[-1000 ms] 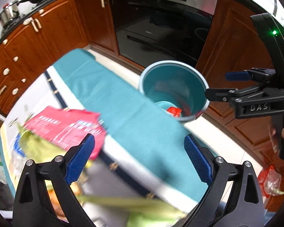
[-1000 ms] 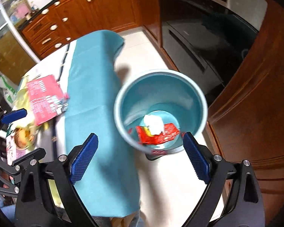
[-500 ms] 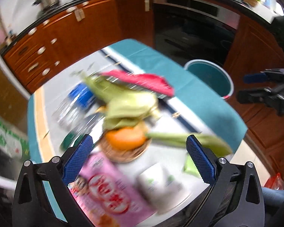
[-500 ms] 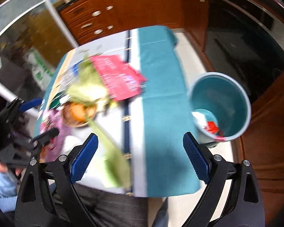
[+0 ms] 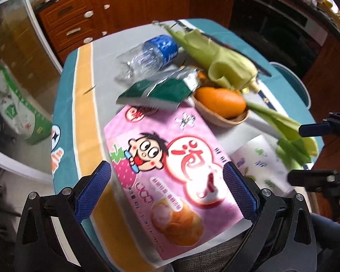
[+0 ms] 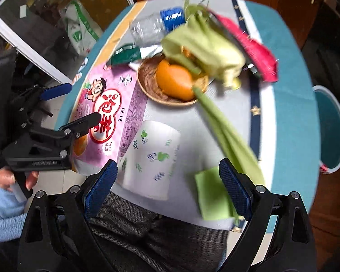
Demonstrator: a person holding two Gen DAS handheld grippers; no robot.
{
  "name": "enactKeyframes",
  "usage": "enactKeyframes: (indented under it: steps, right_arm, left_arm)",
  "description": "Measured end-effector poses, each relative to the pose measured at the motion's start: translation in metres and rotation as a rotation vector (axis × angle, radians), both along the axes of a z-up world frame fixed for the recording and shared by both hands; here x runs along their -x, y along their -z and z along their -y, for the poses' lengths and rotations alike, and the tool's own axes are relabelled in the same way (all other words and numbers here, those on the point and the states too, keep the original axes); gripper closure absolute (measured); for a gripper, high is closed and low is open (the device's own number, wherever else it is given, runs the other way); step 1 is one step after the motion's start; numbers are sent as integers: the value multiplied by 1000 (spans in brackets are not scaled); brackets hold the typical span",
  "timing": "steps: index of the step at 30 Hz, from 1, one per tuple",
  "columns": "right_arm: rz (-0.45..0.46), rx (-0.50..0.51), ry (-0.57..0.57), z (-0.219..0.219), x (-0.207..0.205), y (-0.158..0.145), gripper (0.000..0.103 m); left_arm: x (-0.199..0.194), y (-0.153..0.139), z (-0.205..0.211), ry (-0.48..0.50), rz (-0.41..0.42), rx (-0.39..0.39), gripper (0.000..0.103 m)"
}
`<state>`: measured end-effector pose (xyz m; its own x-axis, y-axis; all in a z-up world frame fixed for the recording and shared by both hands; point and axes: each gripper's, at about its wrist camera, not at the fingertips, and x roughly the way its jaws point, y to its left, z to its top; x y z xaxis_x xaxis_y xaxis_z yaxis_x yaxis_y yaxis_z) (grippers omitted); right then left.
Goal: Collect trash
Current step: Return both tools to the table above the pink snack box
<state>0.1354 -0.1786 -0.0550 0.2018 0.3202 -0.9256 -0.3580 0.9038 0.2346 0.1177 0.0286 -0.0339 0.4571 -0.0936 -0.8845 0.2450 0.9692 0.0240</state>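
Both my grippers have swung away from the teal trash bin [image 6: 333, 131] and back over the tabletop [image 6: 290, 72]; a second ago they were pointed at the bin, which now sits off the tabletop's edge at 3 o'clock in the right wrist view. I judge one drop finished and the next pickup beginning.

My left gripper [image 5: 167, 190] has its jaws wide and empty, straddling the near end of the pink snack bag [image 5: 165, 165], not yet touching it. My right gripper [image 6: 167, 183] is likewise spread wide and empty, above the white printed paper roll [image 6: 151, 158] and a green scrap [image 6: 213, 195] at 5 o'clock.

Trash remaining:
- crushed plastic bottle [image 5: 147, 56]
- green foil wrapper [image 5: 158, 90]
- red wrapper [image 6: 251, 54]
- leafy husks [image 5: 224, 65]

The basket [image 6: 151, 83] holding an orange [image 6: 174, 81] appears not to be trash.
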Motion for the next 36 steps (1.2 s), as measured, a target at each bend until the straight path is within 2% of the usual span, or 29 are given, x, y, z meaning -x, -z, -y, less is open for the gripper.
enactKeyframes:
  steps: [3, 8, 17, 23, 30, 36]
  right_arm:
    - [-43, -1, 1, -6, -2, 15, 15]
    - [-82, -47, -9, -7, 0, 27, 15]
    - [-86, -81, -50, -9, 7, 37, 15]
    - [-103, -85, -74, -10, 7, 38, 15]
    - [-98, -43, -85, -16, 7, 42, 15]
    - [-100, -35, -70, -19, 0, 34, 15]
  left_arm:
    - [1, 6, -3, -4, -19, 26, 4]
    - [-6, 8, 14, 6, -25, 12, 4]
    - [-10, 30, 32, -27, -21, -112, 4]
    - [-1, 29, 9, -80, -35, -124, 4]
    - [9, 29, -31, -147, -48, -118, 4]
    - [13, 28, -51, -105, -58, -86, 4]
